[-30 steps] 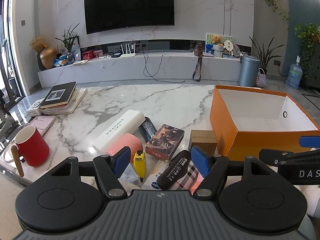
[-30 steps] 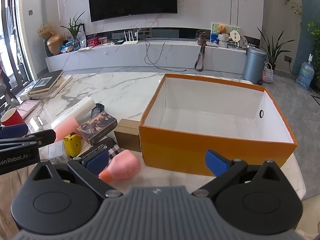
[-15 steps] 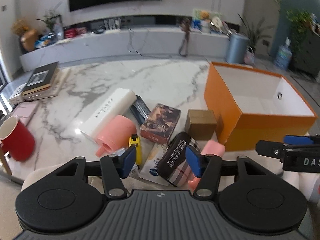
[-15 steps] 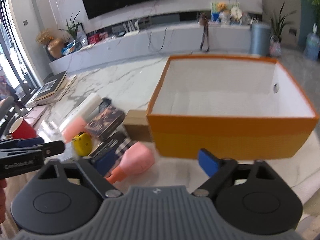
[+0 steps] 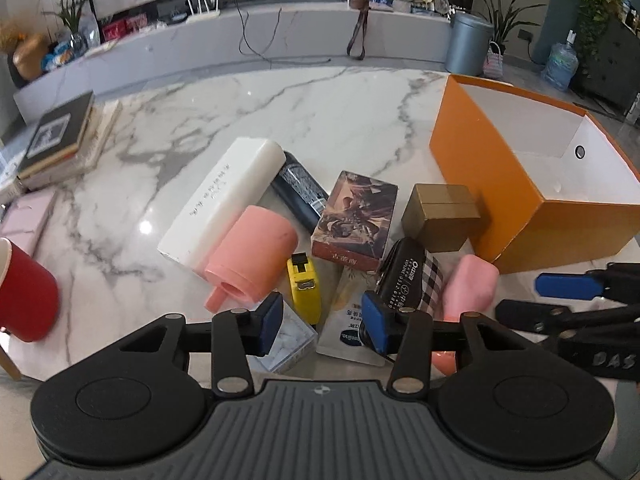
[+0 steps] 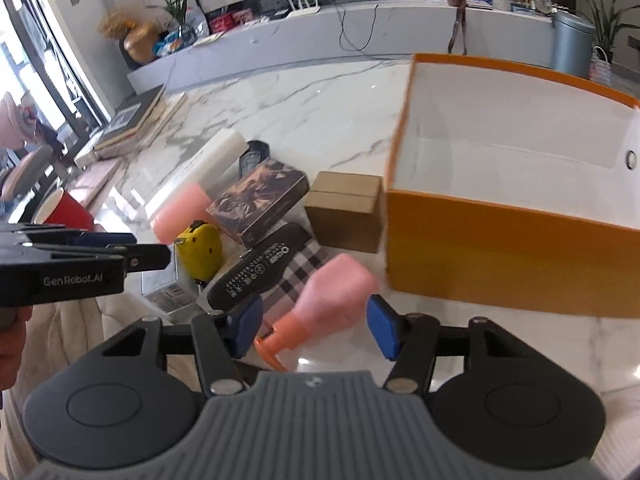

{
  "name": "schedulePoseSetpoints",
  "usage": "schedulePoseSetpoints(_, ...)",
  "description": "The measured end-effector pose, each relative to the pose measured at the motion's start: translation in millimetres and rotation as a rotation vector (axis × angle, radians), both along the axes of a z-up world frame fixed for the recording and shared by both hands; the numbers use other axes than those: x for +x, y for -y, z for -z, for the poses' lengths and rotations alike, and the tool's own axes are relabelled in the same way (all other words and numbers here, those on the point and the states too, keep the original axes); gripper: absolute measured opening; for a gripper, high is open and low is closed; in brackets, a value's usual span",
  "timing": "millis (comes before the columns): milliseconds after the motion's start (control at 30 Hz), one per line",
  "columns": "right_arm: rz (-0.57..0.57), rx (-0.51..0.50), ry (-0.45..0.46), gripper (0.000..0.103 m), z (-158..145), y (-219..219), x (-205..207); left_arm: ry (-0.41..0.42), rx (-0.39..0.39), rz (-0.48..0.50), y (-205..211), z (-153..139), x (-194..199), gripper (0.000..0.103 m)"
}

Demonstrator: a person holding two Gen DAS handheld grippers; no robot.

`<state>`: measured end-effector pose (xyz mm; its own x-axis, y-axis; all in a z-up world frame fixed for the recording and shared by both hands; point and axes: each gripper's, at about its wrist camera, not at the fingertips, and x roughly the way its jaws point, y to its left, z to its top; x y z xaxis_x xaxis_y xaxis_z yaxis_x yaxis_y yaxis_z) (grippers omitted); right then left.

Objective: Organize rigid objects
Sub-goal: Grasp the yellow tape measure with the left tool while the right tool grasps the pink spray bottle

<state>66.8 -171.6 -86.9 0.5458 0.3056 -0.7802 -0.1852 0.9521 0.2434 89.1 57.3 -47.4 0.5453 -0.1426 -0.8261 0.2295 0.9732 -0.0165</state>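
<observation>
So far nothing is sorted: on the white marble surface point(image 5: 248, 104) I see, left to right, a white rectangular box point(image 5: 224, 196), a pink plastic cylinder point(image 5: 252, 256), a yellow tape measure point(image 5: 305, 286), a printed card box point(image 5: 356, 220) and a brown cardboard cube point(image 5: 440, 218), all outside the empty orange cardboard box point(image 5: 520, 184). My left gripper point(image 5: 320, 326) is closing, nothing between its fingers. My right gripper point(image 6: 316, 326) is closing around the pink bottle point(image 6: 332, 292), not yet pressing.
</observation>
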Motion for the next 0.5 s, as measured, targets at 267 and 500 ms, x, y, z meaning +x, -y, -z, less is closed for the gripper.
schedulePoseSetpoints(267,0.11,0.014,-0.105,0.059,26,-2,27,-0.03,0.027,0.0,4,17,20,0.049)
schedulePoseSetpoints(500,0.189,0.087,-0.194,0.062,47,12,42,-0.057,0.064,-0.002,8,31,36,0.046)
